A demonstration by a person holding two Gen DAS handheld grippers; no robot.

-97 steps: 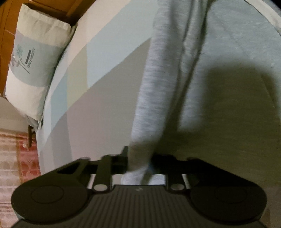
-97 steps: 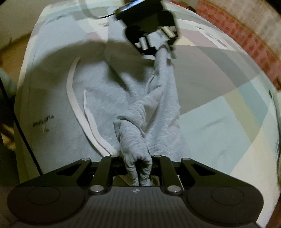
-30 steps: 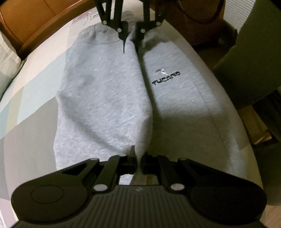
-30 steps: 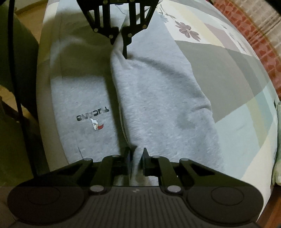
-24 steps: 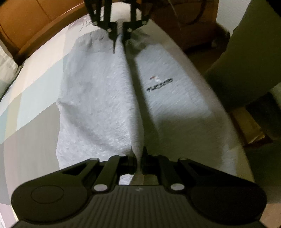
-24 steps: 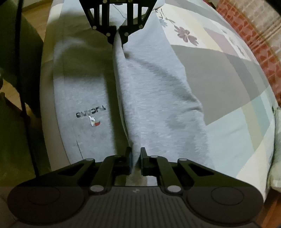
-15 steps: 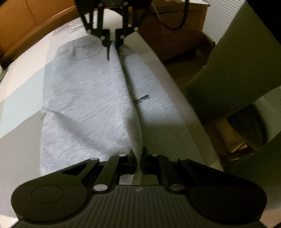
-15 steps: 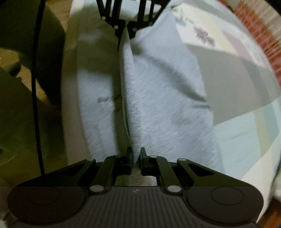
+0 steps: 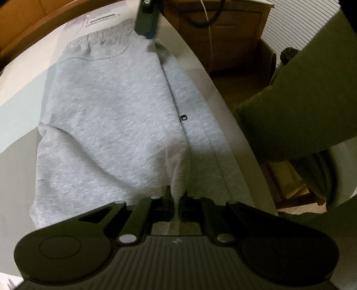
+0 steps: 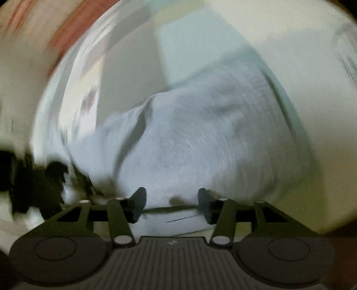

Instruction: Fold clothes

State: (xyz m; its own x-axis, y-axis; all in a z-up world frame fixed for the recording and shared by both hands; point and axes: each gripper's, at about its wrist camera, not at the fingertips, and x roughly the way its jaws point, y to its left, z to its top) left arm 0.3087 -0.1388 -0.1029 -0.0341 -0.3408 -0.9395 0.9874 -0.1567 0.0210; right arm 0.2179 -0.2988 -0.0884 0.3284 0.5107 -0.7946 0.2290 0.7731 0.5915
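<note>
Pants [image 9: 116,116]: grey sweatpants, folded lengthwise, one half laid over the other, flat on the bed near its right edge; waistband at the far end, a small bit of black print showing beside the fold line.
Pants position: upper layer covers most of the lower one; a strip of the lower layer shows along the right.
Left gripper [image 9: 176,200]: jaws pinched tight on a raised ridge of the pants fabric at the near end.
Right gripper [image 10: 171,203]: jaws spread wide, nothing between them, just over the grey fabric [image 10: 200,138]; this view is heavily motion-blurred.
Right gripper in left view [image 9: 148,19]: dark, blurred shape at the waistband corner; jaws not readable from here.
Bed [image 9: 20,93]: sheet with pale blue, grey and cream blocks, printed lettering at the far end.
Person: olive-green sleeve [image 9: 296,107] at the right of the left view.
Background: wooden cabinet [image 9: 223,33] beyond the bed, wooden headboard [image 9: 26,24] at top left.
Dark blurred shape at left of right view: cannot tell what.
</note>
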